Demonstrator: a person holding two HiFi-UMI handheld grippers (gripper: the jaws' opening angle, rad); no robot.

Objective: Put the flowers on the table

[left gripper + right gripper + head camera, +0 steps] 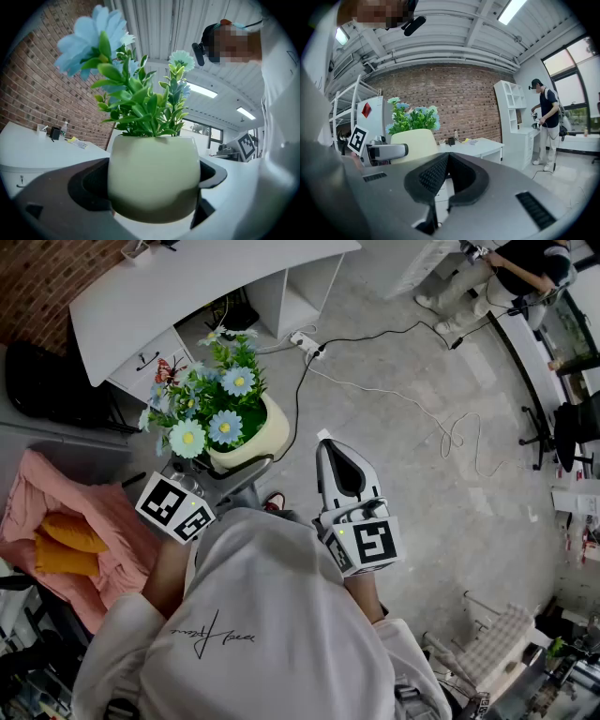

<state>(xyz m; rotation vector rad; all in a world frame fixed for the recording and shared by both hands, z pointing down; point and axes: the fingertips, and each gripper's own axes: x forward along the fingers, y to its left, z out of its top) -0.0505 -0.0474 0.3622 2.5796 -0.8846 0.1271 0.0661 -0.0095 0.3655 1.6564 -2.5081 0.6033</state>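
Facing you, the white table (187,296) lies across open floor, with a pink blanket (84,512) at your left and a black cable (298,395) trailing between. Your left gripper (152,183), jaws spread wide, clamps the cream pot (154,173) in the air short of the table. The pot is upright and its flowers (136,103) rise straight up. Your right gripper (448,159) is closed on nothing. The script on your white top (211,638) is illegible.
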